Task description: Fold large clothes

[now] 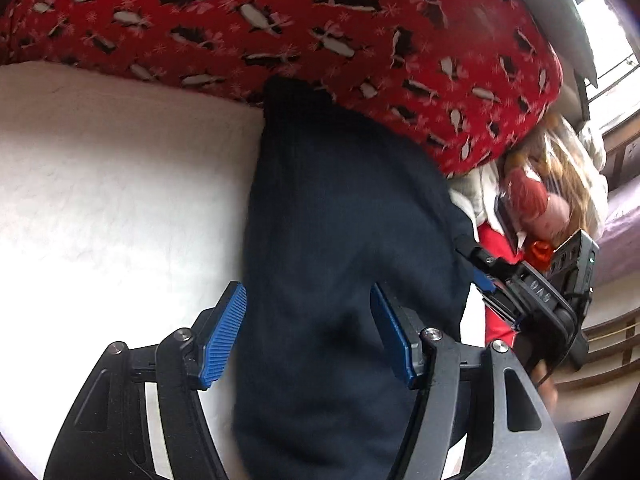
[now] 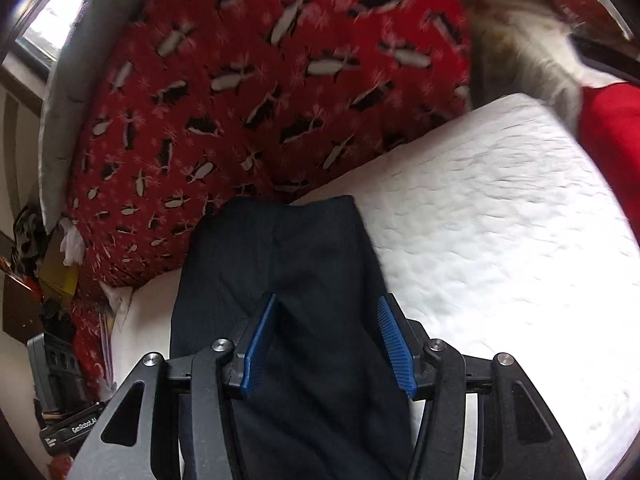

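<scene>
A dark navy garment (image 1: 336, 240), which looks like trousers, lies lengthwise on a white quilted bed (image 1: 100, 200). In the left wrist view my left gripper (image 1: 308, 300) is open, its blue pads (image 1: 226, 332) standing to either side of the cloth just above it. The right gripper's body (image 1: 532, 300) shows at the garment's right edge. In the right wrist view the garment (image 2: 280, 264) has faint pinstripes and a straight far hem. My right gripper (image 2: 326, 312) is open above it, with the blue pads (image 2: 394, 344) apart and nothing between them gripped.
A red blanket with a penguin print (image 1: 320, 32) is heaped at the garment's far end and also shows in the right wrist view (image 2: 260, 92). A soft toy and red cloth (image 1: 532, 200) lie at the right. Clutter (image 2: 48, 280) sits beside the bed on the left.
</scene>
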